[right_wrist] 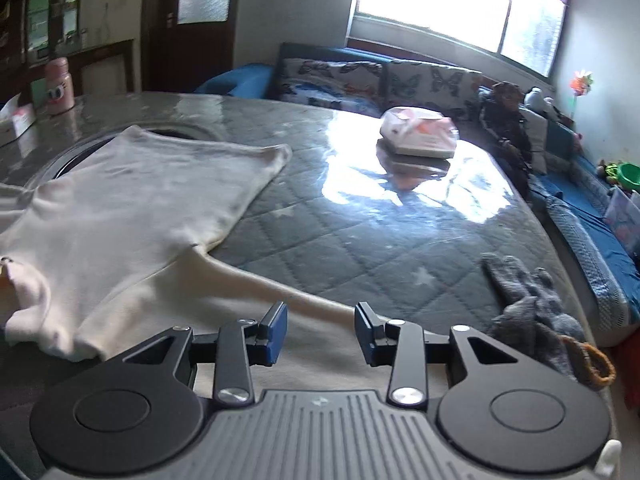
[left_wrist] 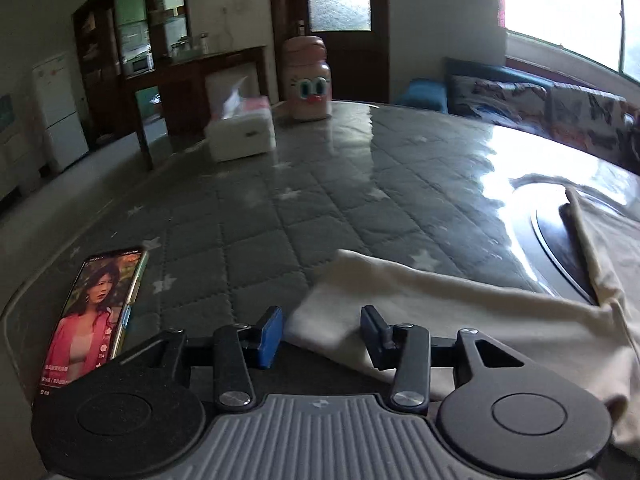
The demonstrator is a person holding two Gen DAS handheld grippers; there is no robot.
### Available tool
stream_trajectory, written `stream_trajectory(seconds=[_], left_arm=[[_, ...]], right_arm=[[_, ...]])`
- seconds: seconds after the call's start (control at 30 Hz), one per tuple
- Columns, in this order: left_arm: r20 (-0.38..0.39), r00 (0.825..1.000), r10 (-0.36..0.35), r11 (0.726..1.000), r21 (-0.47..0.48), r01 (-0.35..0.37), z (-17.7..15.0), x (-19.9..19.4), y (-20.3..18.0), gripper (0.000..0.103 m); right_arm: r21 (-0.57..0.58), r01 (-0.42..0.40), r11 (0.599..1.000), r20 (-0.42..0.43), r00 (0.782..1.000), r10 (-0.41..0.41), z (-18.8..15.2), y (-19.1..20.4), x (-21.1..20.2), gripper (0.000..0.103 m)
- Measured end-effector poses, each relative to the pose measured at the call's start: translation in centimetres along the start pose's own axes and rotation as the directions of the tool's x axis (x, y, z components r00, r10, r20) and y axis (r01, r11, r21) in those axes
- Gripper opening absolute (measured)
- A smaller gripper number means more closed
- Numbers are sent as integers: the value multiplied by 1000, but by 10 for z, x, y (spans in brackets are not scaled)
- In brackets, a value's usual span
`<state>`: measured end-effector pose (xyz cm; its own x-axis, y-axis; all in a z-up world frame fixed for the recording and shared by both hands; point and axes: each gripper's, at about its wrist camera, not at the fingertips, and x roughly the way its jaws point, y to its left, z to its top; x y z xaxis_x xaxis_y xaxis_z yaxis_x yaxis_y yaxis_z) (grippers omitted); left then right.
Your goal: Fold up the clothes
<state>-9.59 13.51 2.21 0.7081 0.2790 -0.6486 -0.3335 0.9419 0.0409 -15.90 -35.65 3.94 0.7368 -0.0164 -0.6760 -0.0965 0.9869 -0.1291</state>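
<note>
Cream cloth, a long-sleeved top (right_wrist: 132,200), lay spread flat on the quilted table cover (right_wrist: 360,248), and that garment is the landmark for all that follows. Your left gripper (left_wrist: 322,334) hovered over the cuff end of one sleeve (left_wrist: 400,300), jaws partly apart with the cuff between them, and no pad pressed on the cloth. Your right gripper (right_wrist: 320,332) stood above the other sleeve (right_wrist: 256,292), which ran out from the body of the top toward you, jaws likewise parted and holding nothing. Off the left sleeve's end lay a phone (left_wrist: 96,312) with its screen lit; beyond the top, at the far side of the table, stood a tissue box (left_wrist: 240,132) and a pink bottle (left_wrist: 306,80). To the right of the top, a grey knitted item (right_wrist: 532,312) sat near the table edge, and further off a wrapped pink packet (right_wrist: 418,132). For this step, as I judge it, you were best to take each sleeve near its cuff, pinching only one layer of cloth, then carry both sleeves inward across the body together so the folds land level. Lifting too high would likely have dragged the shoulders out of line, and the left sleeve could have swept the phone.
</note>
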Motion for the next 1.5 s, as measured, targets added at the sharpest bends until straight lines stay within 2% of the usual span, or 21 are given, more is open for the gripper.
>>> stream_trajectory(seconds=[0.07,0.1,0.13,0.23,0.47,0.67,0.83,0.9,0.97,1.03,1.1,1.2,1.43,1.5], left_arm=[[5,1000,-9,1000,14,9,2,3,2,41],[10,1000,-19,999,28,18,4,5,-1,22],[14,999,-29,999,43,28,6,7,-4,10],[33,999,-24,997,76,22,14,12,-13,5],[157,987,15,983,177,-43,42,18,-28,5],[88,995,54,969,234,-74,29,48,-32,6],[95,991,93,975,192,-110,31,46,-26,21],[105,991,87,980,171,-104,35,39,-27,20],[123,992,38,981,184,-61,38,28,-34,20],[119,992,-37,972,235,8,36,20,-48,21],[99,993,-69,961,275,40,33,22,-61,21],[57,996,-67,952,302,46,29,36,-75,21],[55,998,-20,956,294,3,31,42,-76,22],[59,998,-29,961,277,11,33,33,-73,22]], right_arm=[[-10,-7,1000,-7,1000,7,-1,5,2,41],[-10,-5,1000,-11,1000,5,-1,6,3,42],[-10,-3,1000,-16,1000,3,-2,7,4,42],[-10,4,1000,-31,1000,-4,-4,9,7,42],[1,21,1000,-38,999,-21,-7,7,8,50],[-3,25,1000,-40,999,-25,-6,5,8,53],[-16,25,1000,-42,999,-26,-4,4,7,54],[-15,27,1000,-39,999,-28,-4,3,6,54],[-11,28,1000,-36,999,-28,-5,2,5,54],[-10,27,1000,-37,999,-27,-6,1,4,54],[0,27,1000,-39,999,-27,-7,-1,4,54],[18,27,999,-41,999,-26,-10,-5,4,54],[50,35,998,-53,998,-32,-19,-18,-4,55],[50,41,998,-45,998,-39,-20,-20,-7,55]])
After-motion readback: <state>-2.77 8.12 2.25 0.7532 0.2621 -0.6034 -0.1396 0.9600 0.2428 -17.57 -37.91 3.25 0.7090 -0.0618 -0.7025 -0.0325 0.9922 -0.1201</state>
